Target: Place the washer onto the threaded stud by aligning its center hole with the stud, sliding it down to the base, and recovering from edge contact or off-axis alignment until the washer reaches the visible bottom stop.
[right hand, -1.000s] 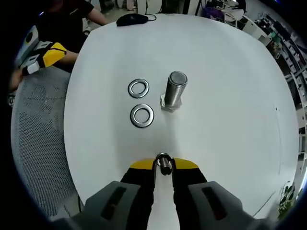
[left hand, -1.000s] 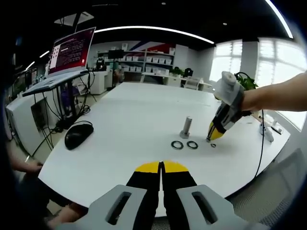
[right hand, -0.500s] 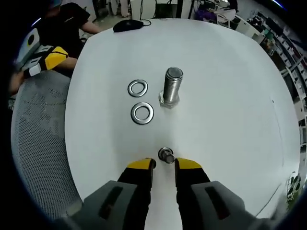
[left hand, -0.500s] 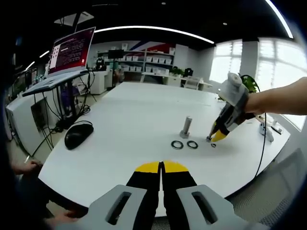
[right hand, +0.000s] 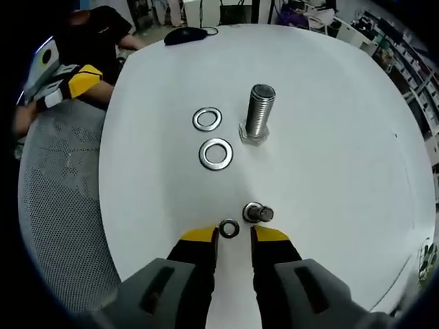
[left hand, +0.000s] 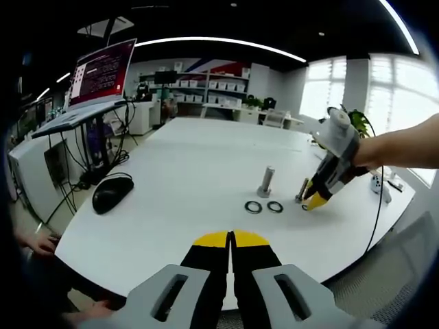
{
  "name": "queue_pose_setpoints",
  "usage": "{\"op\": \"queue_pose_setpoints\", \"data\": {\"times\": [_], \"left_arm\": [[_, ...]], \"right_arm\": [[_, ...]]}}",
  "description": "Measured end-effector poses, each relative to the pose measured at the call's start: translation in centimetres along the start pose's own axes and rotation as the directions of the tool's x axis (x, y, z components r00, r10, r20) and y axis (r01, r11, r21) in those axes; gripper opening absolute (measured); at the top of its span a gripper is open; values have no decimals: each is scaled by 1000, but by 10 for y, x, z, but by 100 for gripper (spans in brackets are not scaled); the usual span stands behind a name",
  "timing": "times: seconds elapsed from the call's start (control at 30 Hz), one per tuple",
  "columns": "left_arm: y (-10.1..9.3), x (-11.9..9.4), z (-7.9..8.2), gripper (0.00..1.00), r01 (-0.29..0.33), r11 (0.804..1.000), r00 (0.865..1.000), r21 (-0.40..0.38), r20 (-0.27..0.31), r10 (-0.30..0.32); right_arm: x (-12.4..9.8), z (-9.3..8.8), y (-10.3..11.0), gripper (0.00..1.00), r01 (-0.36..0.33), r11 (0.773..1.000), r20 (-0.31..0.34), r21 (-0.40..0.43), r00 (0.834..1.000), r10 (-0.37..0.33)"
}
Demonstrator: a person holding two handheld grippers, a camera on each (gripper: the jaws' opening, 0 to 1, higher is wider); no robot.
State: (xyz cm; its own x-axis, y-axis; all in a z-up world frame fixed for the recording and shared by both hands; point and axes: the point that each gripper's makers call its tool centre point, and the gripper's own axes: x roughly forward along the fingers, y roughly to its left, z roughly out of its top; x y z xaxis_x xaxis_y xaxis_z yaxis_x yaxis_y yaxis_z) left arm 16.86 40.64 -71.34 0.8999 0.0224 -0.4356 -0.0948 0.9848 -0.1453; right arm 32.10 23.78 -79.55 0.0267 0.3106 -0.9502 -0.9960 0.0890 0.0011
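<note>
A large threaded stud point(right hand: 260, 113) stands upright on its hex base on the white table point(right hand: 329, 137). Two steel washers lie flat to its left, one farther point(right hand: 206, 118) and one nearer point(right hand: 216, 153). A small washer point(right hand: 229, 228) lies just off my right gripper's point(right hand: 234, 237) open tips, and a small bolt-like piece point(right hand: 257, 213) rests beside it. In the left gripper view the right gripper point(left hand: 317, 199) is tipped down at the table right of the stud point(left hand: 267, 181) and washers point(left hand: 253, 206). My left gripper point(left hand: 231, 240) is shut, empty, near the table's front edge.
A black mouse point(left hand: 113, 192) sits at the table's left, and a laptop point(left hand: 103, 72) stands on a stand beyond it. A grey mesh chair point(right hand: 62, 205) is beside the table edge. A person's arm holds the left gripper point(right hand: 68, 81) by that edge.
My right gripper went from shut on the small bolt-like piece to open and drew back a little. The small washer and that piece now lie apart on the table. The left gripper stayed put.
</note>
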Motion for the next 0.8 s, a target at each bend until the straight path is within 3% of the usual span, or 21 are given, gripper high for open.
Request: {"op": "queue_pose_setpoints", "data": {"times": [0.23,0.47,0.8], "left_arm": [[0,0,0,0,0,1000,1000,-1,1,0],[0,0,0,0,-1,1000,1000,-1,-1,1],[0,0,-1,0,-2,1000,1000,-1,-5,2]], "right_arm": [[4,-1,2,22,-8,1000,-16,-13,1000,8],[4,-1,8,17,-12,993,-47,-113,999,7],[4,-2,5,15,-13,994,-27,-112,1000,10]]}}
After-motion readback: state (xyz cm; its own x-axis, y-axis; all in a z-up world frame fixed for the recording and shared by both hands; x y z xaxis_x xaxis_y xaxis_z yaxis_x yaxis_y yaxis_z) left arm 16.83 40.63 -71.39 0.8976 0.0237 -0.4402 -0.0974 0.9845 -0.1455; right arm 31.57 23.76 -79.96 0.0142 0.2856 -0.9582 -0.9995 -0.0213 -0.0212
